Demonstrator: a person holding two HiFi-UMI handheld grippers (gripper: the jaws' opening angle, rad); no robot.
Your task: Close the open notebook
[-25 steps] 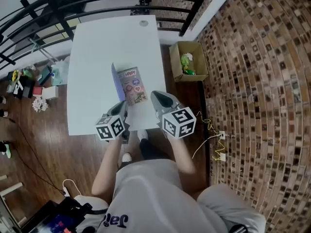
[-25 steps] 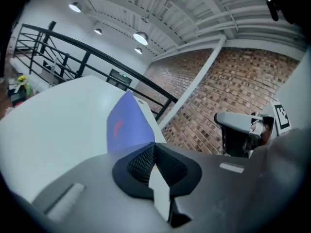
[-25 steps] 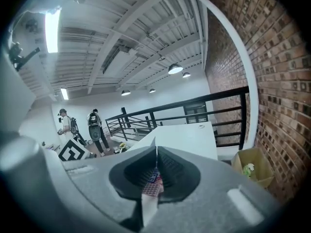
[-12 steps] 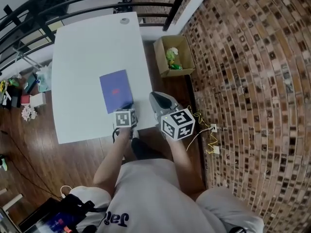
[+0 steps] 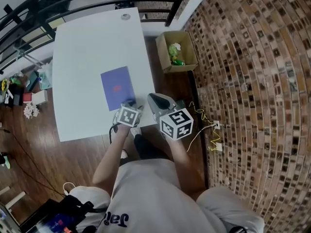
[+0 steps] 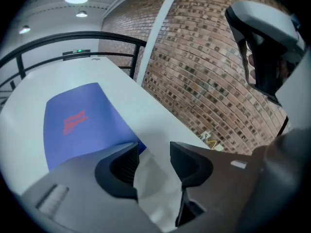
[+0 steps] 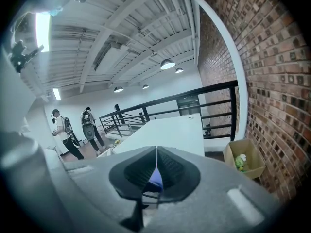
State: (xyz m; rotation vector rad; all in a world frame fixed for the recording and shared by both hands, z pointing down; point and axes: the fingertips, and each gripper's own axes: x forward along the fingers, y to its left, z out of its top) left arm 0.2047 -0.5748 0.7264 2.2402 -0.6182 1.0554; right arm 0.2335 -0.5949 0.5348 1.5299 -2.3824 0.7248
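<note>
White rectangular surface (image 5: 87, 42) on dark wooden floor (image 5: 29, 154). Brick wall (image 5: 252, 81) along right side, white slanted pillar (image 6: 156, 28) against it. Black metal railing (image 5: 73, 1) behind surface's far end. Open cardboard box (image 5: 187, 42) on floor between surface and wall, green toy (image 5: 177, 60) inside. Yellow cable with white plugs (image 5: 216, 125) at wall foot. Clutter (image 5: 24, 89) on floor at left. White beamed ceiling (image 7: 121, 28), pendant lamps (image 7: 166, 64) lit. Two people (image 7: 88, 123) far off by railing.

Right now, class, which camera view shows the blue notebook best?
The head view: the notebook lies closed on the white table, with its whole cover in sight. The left gripper view shows it nearer, with a red mark on the cover, but its near end is hidden. The right gripper view gives only a thin blue sliver.
</note>
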